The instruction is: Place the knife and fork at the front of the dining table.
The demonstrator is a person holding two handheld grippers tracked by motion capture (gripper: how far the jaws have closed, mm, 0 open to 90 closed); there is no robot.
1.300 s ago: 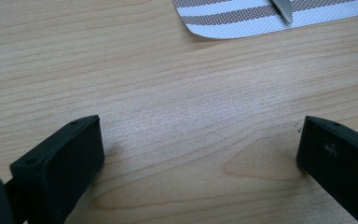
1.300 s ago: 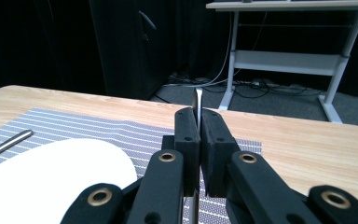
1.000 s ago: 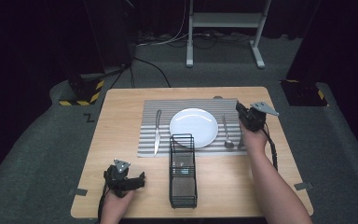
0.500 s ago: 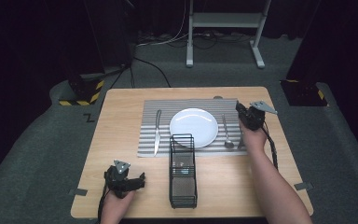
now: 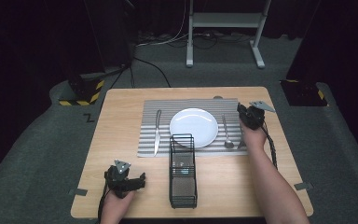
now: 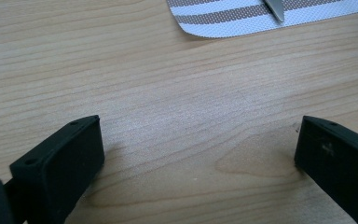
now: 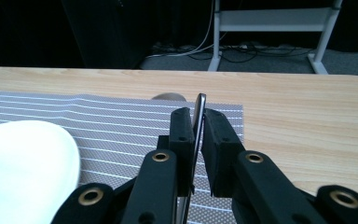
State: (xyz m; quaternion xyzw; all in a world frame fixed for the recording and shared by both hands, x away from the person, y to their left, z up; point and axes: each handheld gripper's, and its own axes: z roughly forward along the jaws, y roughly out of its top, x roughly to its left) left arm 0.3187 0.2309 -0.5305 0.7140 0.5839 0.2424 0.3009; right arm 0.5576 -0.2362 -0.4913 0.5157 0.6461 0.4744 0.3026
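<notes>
My right gripper (image 5: 244, 112) hovers over the right end of the striped placemat (image 5: 205, 105), beside a spoon (image 5: 226, 133). In the right gripper view its jaws (image 7: 198, 116) hold the thin handle of a metal utensil (image 7: 200, 103) edge-on between the pads. They have just eased open a little, with the handle still between them. My left gripper (image 5: 137, 179) rests at the near left of the table. Its jaws (image 6: 196, 144) stand wide open over bare wood with nothing between them.
A white plate (image 5: 193, 127) sits mid-mat, with a knife (image 5: 157, 133) to its left. A black wire basket (image 5: 182, 170) stands upright in front of the plate. The wooden table (image 5: 121, 121) ends just right of my right hand. Dark floor, cables and a stand lie beyond.
My right gripper has sunk slightly toward the mat with the utensil in it. The left gripper has stayed where it was.
</notes>
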